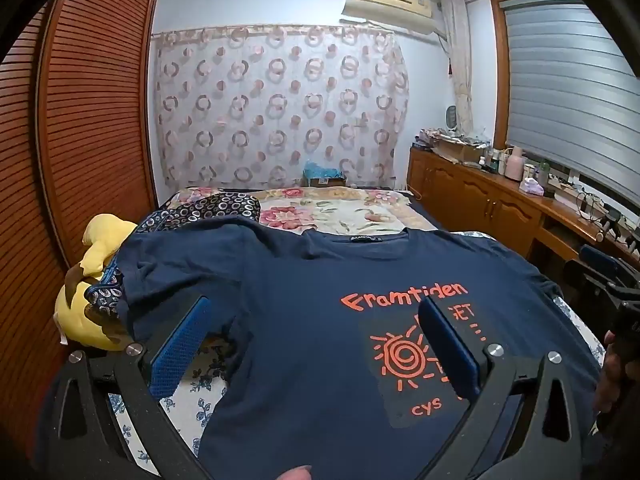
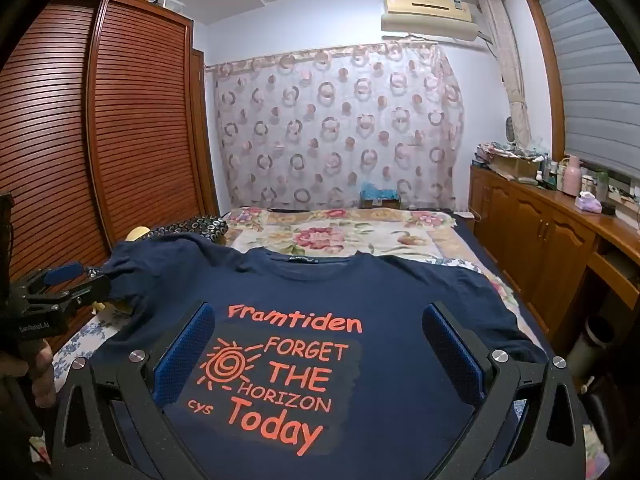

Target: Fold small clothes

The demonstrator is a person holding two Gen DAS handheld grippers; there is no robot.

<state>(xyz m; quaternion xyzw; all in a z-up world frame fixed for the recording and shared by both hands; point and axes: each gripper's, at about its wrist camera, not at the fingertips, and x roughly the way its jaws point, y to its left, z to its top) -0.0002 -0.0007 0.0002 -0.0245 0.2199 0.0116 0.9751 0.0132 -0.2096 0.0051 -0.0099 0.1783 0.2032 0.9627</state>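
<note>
- A navy T-shirt [image 2: 360, 288] lies spread flat, front up, on the near end of the bed [image 2: 344, 236], collar toward the far end and hem at the near edge.
- Orange print on its chest reads "Framtiden", then "FORGET THE HORIZON Today" beside a spiral sun.
- The sleeve toward the bed's left edge is rumpled and partly bunched; the other sleeve lies smoother toward the right edge.
- The left hand-held gripper [image 1: 316, 340] hovers over the shirt's left half, jaws spread wide and released, nothing between the blue pads [image 1: 182, 344].
- The right hand-held gripper [image 2: 320, 352] hangs over the printed chest, jaws equally wide apart and released, framing the lettering without pressing on it.
- Whether either set of fingertips touches the cloth cannot be told.
- A yellow plush toy [image 1: 96, 240] sits at the bed's left edge, just beside the rumpled sleeve.
- A dark ring-patterned cloth [image 1: 216, 206] lies beyond the shirt near the left edge, and a floral blanket [image 1: 340, 208] covers the far part of the bed.
</note>
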